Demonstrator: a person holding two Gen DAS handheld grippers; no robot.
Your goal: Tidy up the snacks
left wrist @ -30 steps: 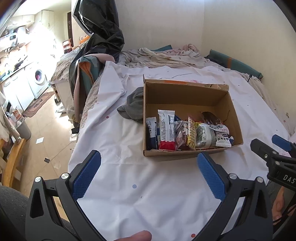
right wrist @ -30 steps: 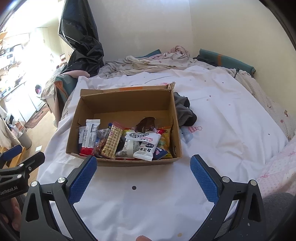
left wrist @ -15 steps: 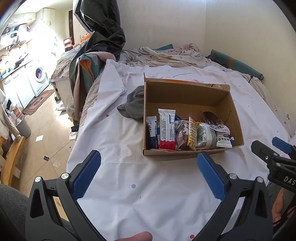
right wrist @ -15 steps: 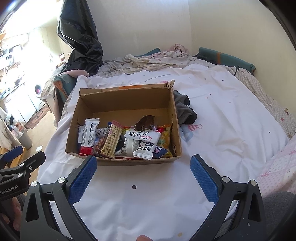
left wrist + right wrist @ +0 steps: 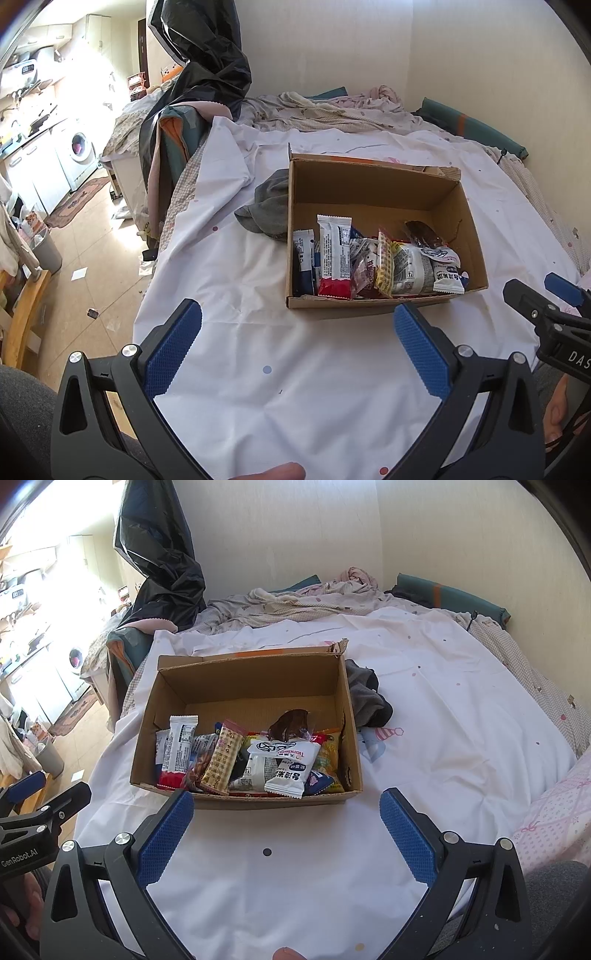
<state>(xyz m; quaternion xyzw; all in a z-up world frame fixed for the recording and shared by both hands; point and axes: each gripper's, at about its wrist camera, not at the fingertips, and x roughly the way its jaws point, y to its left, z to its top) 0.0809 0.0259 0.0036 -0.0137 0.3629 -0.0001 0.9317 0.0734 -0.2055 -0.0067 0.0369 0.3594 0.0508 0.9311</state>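
In the left wrist view, the left gripper (image 5: 293,338) hovered empty over the white sheet (image 5: 236,280) with its jaws spread wide, just short of the cardboard box (image 5: 369,184), where the snack packets (image 5: 373,264) stood bunched along the near wall; a gray cloth (image 5: 267,210) lay against the box's left side. In the right wrist view, the right gripper (image 5: 286,825) was likewise spread wide and held nothing, near the same box (image 5: 243,681) with its snack packets (image 5: 255,760), the gray cloth (image 5: 367,698) lying just beside the box's right wall.
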